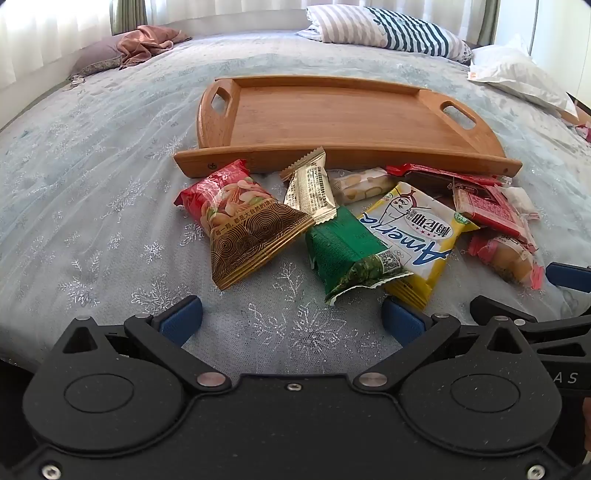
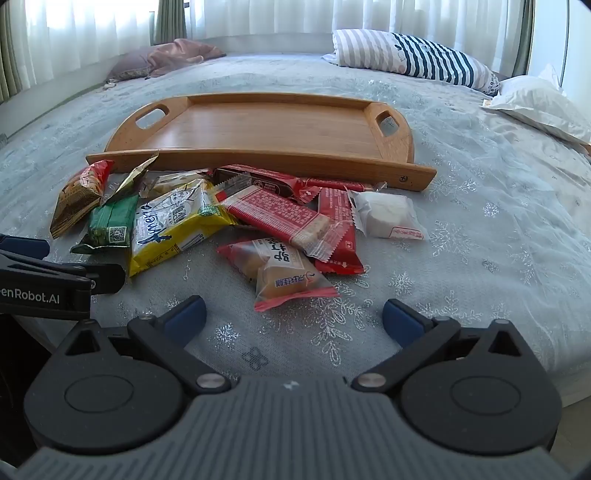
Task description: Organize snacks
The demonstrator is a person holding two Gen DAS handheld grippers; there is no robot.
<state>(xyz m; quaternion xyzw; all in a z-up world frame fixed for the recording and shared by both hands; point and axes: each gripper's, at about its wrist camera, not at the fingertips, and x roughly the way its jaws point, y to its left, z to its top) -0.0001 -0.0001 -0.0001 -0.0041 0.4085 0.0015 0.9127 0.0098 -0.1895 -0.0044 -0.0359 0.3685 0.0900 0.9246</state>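
Two grippers — left gripper (image 1: pixel 291 319) and right gripper (image 2: pixel 293 317) — hover wide apart and empty just short of the snack packets (image 2: pixel 207 225), heaped on the bed (image 2: pixel 480 229) against the wooden tray (image 2: pixel 258 160).

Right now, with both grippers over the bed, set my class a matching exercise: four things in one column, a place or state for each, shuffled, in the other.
Things:
1. wooden tray
2. yellow packet
3. striped pillow
4. left gripper

Places or states:
A. open, holding nothing
B. far side of the bed, by the curtains
C. bare, no snacks in it
D. in the snack pile, before the tray

Pairs: 1-C, 2-D, 3-B, 4-A
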